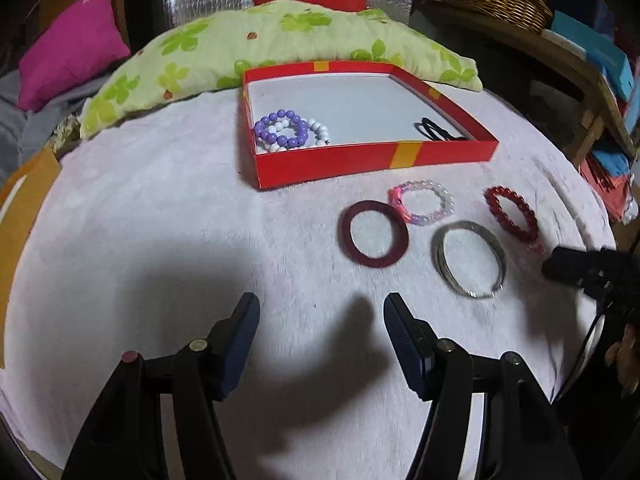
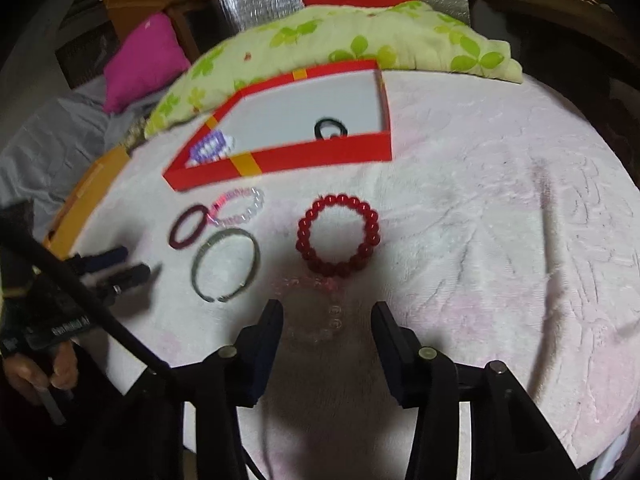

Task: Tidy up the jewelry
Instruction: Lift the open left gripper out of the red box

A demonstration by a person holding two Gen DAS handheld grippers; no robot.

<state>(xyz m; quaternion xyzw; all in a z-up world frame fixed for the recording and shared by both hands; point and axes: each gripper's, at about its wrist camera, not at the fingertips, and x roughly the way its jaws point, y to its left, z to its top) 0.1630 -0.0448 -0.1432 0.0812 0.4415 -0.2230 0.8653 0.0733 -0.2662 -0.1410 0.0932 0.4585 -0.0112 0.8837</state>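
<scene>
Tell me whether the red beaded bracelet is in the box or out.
Out. The red beaded bracelet lies flat on the pale pink cloth, in front of the red box.

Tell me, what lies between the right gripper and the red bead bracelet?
A clear bead bracelet, faint against the pale blanket, lies between the right gripper and the red bead bracelet. The right wrist view shows it.

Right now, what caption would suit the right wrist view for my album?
Open right gripper poised over a faint clear bead bracelet, red bead bracelet just beyond, red box waiting behind.
</scene>
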